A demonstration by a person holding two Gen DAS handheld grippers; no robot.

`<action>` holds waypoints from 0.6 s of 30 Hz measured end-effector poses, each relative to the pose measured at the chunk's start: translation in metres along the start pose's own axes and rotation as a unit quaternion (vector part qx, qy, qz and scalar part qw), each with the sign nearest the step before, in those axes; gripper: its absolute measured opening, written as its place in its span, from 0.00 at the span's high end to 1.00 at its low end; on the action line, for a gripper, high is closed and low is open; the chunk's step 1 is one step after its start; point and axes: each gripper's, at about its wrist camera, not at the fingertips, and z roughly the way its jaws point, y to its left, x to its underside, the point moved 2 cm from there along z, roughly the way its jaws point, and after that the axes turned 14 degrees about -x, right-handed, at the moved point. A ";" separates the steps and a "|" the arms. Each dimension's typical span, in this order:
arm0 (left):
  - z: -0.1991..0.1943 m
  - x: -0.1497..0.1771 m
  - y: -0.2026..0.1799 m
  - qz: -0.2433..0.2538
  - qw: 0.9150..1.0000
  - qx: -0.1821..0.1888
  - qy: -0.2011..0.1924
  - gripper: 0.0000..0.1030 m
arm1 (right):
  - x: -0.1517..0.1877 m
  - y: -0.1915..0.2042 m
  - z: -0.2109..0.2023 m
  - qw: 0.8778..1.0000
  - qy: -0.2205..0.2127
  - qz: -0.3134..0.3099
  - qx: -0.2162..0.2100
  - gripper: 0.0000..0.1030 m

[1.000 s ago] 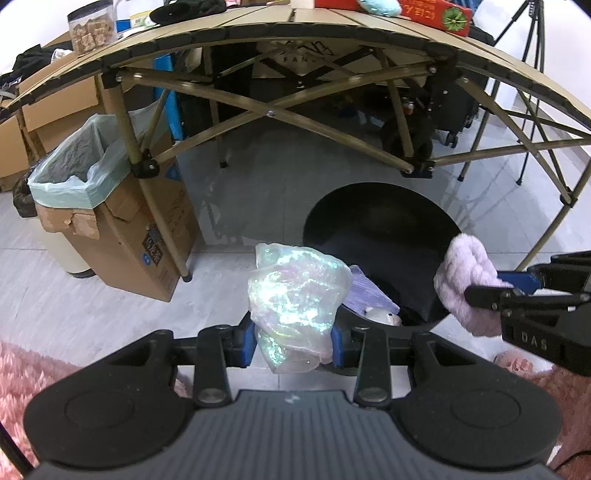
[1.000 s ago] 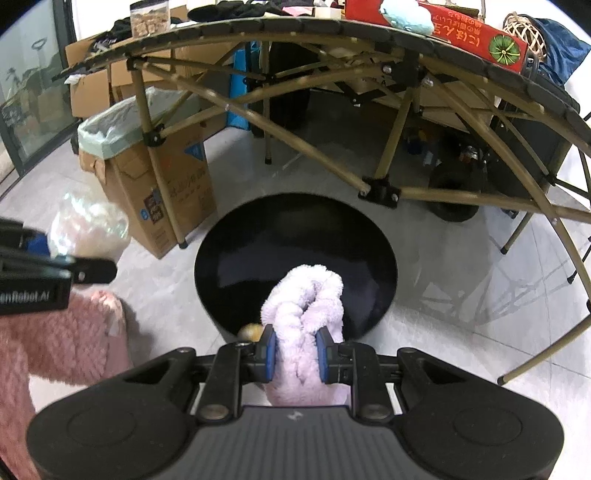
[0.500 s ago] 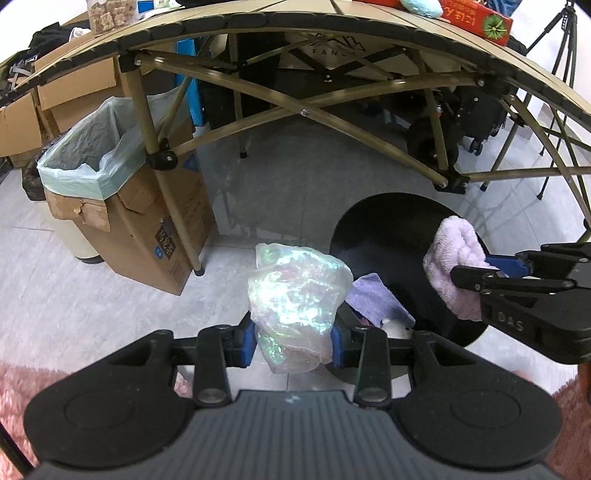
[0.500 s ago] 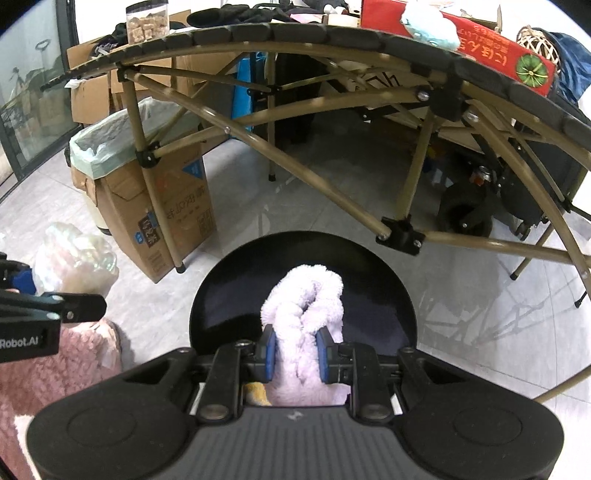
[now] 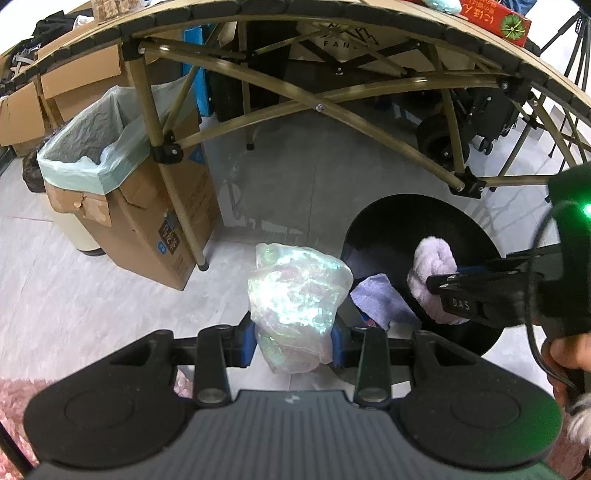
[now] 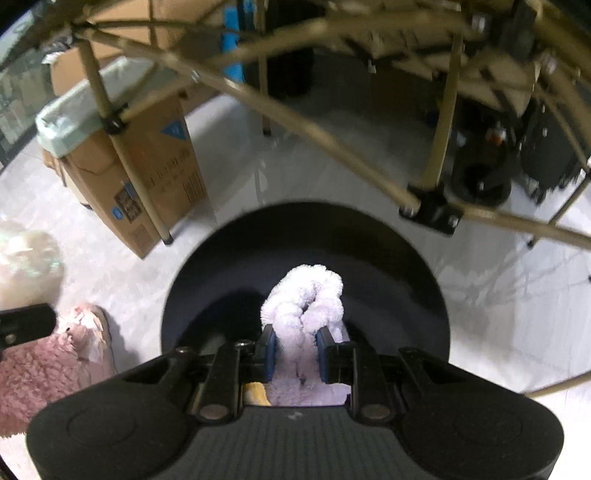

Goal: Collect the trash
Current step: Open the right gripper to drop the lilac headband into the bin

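- Floor (image 5: pixel 314 184): pale grey glossy tiles.
- Folding desk (image 5: pixel 332 22): slatted top, tan crossed tubular legs.
- Cardboard boxes (image 5: pixel 74 77): stacked at left.
- Pink shaggy rug (image 6: pixel 40 376): near edge.

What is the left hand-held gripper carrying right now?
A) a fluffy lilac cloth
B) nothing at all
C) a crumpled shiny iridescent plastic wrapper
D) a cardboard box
C: in the left wrist view the left hand-held gripper is clamped on the crumpled iridescent wrapper, while the fluffy lilac cloth sits in the right hand-held gripper over the black bin.

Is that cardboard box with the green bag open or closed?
Open: the cardboard box has its top uncovered, the green bag folded over its rim.
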 end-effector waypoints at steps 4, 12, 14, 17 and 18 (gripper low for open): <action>0.003 0.001 0.002 -0.001 1.000 -0.003 0.006 0.63 | -0.002 -0.006 0.012 1.000 0.022 0.022 0.000 0.79; 0.006 0.001 0.003 -0.001 1.000 -0.003 0.013 0.63 | -0.001 -0.004 0.029 0.998 0.049 0.027 0.008 0.62; 0.006 0.001 0.003 -0.001 1.000 -0.004 0.015 0.63 | 0.000 -0.003 0.032 0.998 0.061 0.029 0.012 0.49; 0.007 0.002 0.003 -0.001 1.000 -0.005 0.018 0.63 | 0.002 -0.005 0.034 0.996 0.076 0.034 0.017 0.32; 0.007 0.002 0.004 -0.001 1.000 -0.006 0.018 0.63 | 0.002 -0.005 0.035 0.996 0.082 0.034 0.018 0.26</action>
